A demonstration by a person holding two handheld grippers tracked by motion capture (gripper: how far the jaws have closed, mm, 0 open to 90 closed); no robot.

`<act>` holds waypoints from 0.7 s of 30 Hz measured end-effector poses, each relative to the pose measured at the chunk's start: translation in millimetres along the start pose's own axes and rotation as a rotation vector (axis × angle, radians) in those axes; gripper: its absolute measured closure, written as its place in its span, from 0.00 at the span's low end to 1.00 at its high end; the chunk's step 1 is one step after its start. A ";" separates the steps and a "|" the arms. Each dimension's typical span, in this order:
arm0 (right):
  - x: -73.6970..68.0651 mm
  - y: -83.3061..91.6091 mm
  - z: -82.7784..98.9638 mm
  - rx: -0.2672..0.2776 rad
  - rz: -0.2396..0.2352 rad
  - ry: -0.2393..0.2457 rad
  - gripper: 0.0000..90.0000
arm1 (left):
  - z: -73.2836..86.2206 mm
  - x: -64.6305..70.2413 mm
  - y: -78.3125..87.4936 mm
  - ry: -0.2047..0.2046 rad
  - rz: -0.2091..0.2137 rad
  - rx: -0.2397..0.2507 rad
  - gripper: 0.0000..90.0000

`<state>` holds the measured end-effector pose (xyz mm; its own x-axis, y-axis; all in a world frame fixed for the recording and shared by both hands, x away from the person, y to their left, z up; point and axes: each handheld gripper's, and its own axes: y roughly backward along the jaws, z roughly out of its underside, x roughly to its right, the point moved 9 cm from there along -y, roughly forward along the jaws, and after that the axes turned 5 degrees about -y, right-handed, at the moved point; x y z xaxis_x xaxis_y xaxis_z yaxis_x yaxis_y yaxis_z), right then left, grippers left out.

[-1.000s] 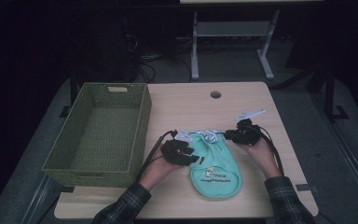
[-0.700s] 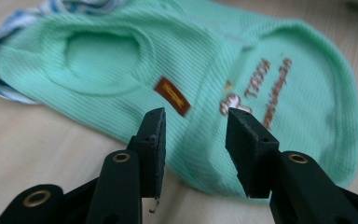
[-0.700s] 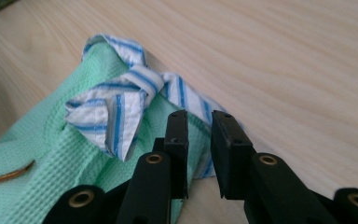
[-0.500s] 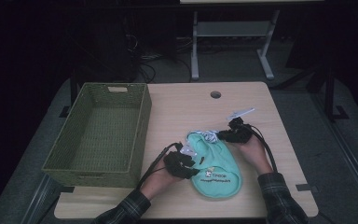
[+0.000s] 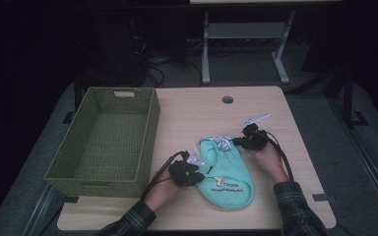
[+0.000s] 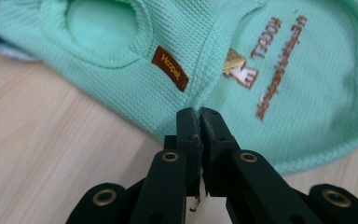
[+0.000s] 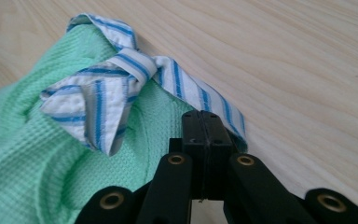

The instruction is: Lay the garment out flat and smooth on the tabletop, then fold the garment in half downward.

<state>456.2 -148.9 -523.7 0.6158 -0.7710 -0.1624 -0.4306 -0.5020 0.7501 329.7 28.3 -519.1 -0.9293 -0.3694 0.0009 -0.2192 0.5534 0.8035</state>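
Note:
A small mint-green knit garment (image 5: 229, 172) with a blue-and-white striped collar (image 5: 220, 143) lies flat on the wooden table (image 5: 202, 110). My left gripper (image 5: 203, 172) is at the garment's left edge. In the left gripper view its jaws have just been closing, and the left gripper (image 6: 199, 114) now pinches a fold of the green fabric (image 6: 121, 70). My right gripper (image 5: 236, 142) is at the collar end. Its jaws have also just been closing, and the right gripper (image 7: 206, 116) is shut on the garment's edge beside the striped collar (image 7: 98, 98).
A green woven basket (image 5: 150, 128) stands on the left of the table, close to the left hand. A round cable hole (image 5: 227, 100) is near the table's far edge. Bare tabletop lies beyond the garment and to its right.
The left gripper has slid a little toward the person along the garment's left edge. The right gripper has edged slightly left at the collar. The garment stays flat.

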 end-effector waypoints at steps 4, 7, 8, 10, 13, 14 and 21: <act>6.1 0.1 0.9 0.001 0.025 -0.003 1.00 | 5.7 -1.7 1.9 0.010 0.000 -0.008 0.96; 8.7 0.2 1.6 0.001 0.033 -0.017 1.00 | 5.3 -2.2 2.1 0.010 -0.004 0.001 0.95; 8.6 0.6 1.3 0.006 0.028 -0.020 1.00 | 4.6 -2.5 2.5 0.013 -0.009 0.005 0.91; 5.9 3.3 -0.2 0.020 0.012 -0.029 0.95 | 3.7 -3.5 3.5 0.017 -0.012 0.013 0.84; 3.9 9.9 -1.4 0.036 0.005 -0.038 0.89 | 1.6 -6.1 6.9 0.031 -0.011 0.031 0.77; 3.0 12.5 -1.3 0.043 0.000 -0.043 0.89 | 0.3 -7.0 7.8 0.036 -0.013 0.042 0.77; -9.2 30.9 9.7 0.064 -0.037 -0.025 1.00 | -11.2 -21.4 12.6 0.051 -0.014 0.083 0.83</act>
<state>430.9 -161.1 -505.3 0.6162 -0.7602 -0.2058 -0.4491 -0.5538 0.7011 350.1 34.8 -502.3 -0.9100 -0.4140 0.0215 -0.2584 0.6072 0.7514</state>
